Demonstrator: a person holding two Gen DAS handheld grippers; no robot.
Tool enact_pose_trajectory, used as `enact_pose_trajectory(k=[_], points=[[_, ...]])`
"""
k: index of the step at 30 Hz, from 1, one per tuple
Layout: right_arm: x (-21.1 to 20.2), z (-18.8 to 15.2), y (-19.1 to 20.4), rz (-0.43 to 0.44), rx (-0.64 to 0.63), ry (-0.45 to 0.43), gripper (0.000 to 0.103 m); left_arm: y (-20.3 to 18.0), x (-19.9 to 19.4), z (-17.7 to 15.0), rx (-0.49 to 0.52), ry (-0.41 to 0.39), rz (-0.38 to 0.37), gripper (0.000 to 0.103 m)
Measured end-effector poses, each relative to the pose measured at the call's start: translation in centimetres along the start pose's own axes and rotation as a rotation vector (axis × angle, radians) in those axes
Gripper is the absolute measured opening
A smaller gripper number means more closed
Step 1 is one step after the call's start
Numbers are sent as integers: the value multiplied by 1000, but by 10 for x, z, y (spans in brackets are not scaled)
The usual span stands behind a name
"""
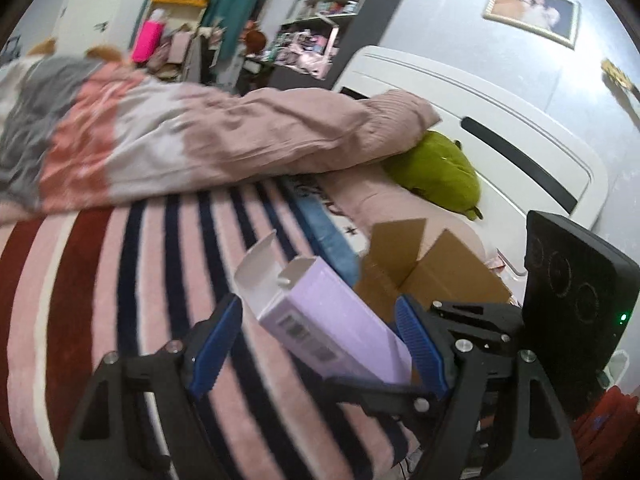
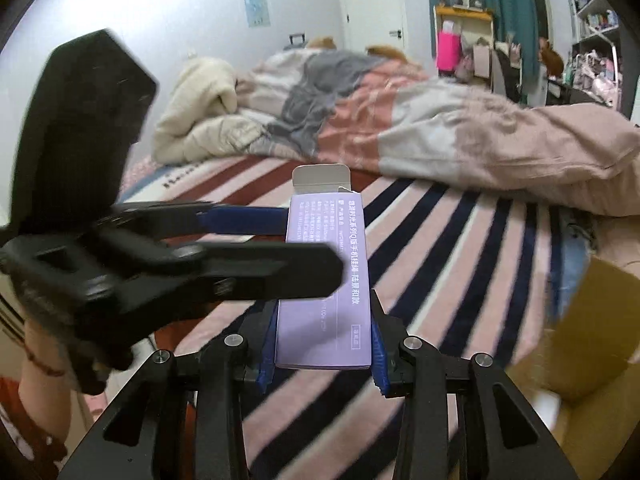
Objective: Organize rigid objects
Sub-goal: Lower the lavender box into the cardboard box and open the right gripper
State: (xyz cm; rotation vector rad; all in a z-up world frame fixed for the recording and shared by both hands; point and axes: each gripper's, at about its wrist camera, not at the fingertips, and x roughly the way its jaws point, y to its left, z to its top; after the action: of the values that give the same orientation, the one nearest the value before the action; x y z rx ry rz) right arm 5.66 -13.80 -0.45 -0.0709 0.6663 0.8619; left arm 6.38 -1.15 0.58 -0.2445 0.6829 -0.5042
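- Right wrist view: right gripper (image 2: 324, 350) clamped on the near end of a lilac carton (image 2: 322, 280), blue pads (image 2: 269, 354) pressed to both long sides, carton pointing away over the bed with its white end flap (image 2: 320, 178) open and upright.
- Crossing in from the left in the same view, left gripper (image 2: 280, 236) with fingers spread above and below the carton's middle; one blue pad reaching the carton's left edge, the black finger lying across its printed face. Contact hard to judge through motion blur.
- Left wrist view: left gripper (image 1: 320, 340) wide apart around the lilac carton (image 1: 332, 320), blue pads (image 1: 216, 344) on either side with a clear gap on the left; carton tilted, barcode side up, open flap (image 1: 256, 260) at the far end.
- Just beyond the carton, an open brown cardboard box (image 1: 432, 268) resting on the bed, flaps raised; same box blurred at the right edge of the right wrist view (image 2: 580, 344).
- Below both, a striped blanket (image 1: 120, 280) in pink, dark red and navy.
- Farther back, a rumpled pink and grey duvet (image 1: 180, 140), a green plush toy (image 1: 444, 172) beside the white headboard (image 1: 500, 120).
- Far wall: cluttered shelves (image 1: 324, 12) and a framed picture (image 1: 532, 12).
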Motion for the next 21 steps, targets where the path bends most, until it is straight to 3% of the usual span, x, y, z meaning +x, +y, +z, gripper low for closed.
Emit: enact_pose_trajectory(k=[5,7,12,19,21], points=[[-38,-12,-39,-63,27,-42,33,-46,33,18,80,36,-7,52],[-48,-16,-57,-75,53,-45,33,-61,49,22,97,51,-15,48],[-65,-29,-93,-110,95,-37,33,-88,86,29,109,98,-62,48],[-69,-46,-133,-139,166,28,34,-106,131,28,115,183,-72,48],[-67,-50,-140,-159,184,42,34,-107,135,27,113,198,-55,52]])
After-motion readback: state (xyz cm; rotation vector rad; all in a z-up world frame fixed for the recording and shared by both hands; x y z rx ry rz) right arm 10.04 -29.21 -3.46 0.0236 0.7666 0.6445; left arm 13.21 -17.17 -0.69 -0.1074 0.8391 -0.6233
